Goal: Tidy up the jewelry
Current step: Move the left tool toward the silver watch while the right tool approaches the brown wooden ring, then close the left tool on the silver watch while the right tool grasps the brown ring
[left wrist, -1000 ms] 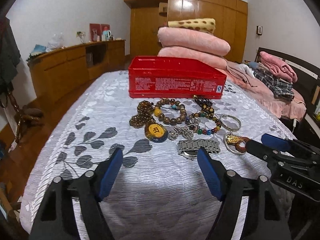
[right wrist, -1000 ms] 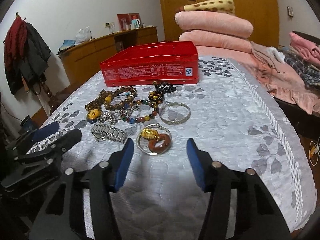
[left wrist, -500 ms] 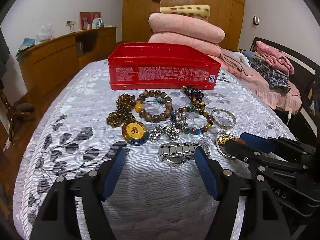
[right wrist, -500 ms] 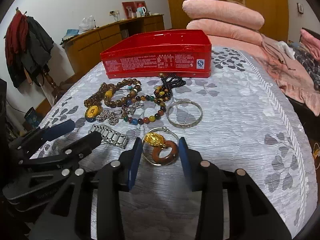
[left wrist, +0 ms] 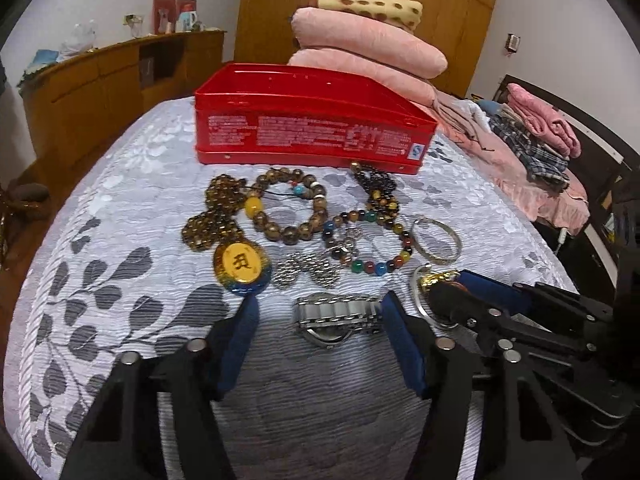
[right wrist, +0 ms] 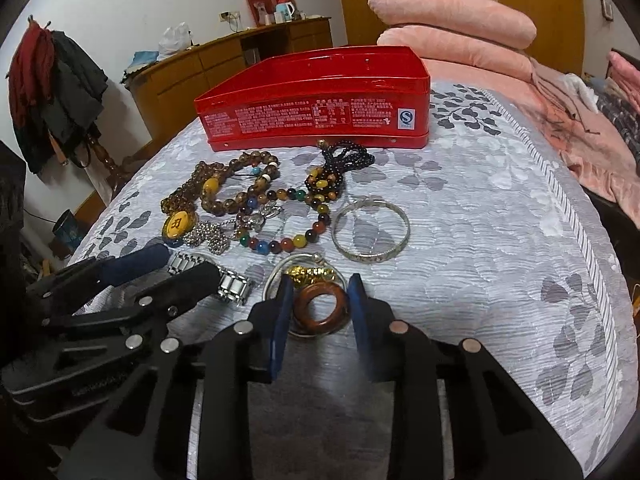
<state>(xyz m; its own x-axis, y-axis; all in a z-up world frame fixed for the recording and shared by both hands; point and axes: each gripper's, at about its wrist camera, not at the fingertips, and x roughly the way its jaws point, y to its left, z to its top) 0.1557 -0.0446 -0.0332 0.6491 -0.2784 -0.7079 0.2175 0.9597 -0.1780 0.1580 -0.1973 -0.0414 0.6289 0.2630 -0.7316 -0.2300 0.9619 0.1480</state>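
Observation:
Jewelry lies on the bed in front of an open red tin box (left wrist: pixel 312 126) (right wrist: pixel 320 108). My left gripper (left wrist: pixel 318 318) is open, its pads on either side of a steel watch (left wrist: pixel 336 316). My right gripper (right wrist: pixel 318 304) is partly closed around a brown ring with a gold charm on a silver bangle (right wrist: pixel 318 304); its pads are close to the ring, touching cannot be told. A yellow pendant (left wrist: pixel 240 266), brown bead bracelets (left wrist: pixel 288 208), a multicoloured bead bracelet (left wrist: pixel 372 240) and a silver bangle (right wrist: pixel 372 234) lie further back.
The bedspread (right wrist: pixel 480 240) is white with grey leaves. Stacked pink pillows (left wrist: pixel 368 52) lie behind the tin. Folded clothes (left wrist: pixel 536 128) are at the right. A wooden cabinet (left wrist: pixel 100 88) stands left of the bed.
Both grippers moved forward and down onto the jewelry. The right jaws narrowed around the brown ring. The left pads now flank the watch.

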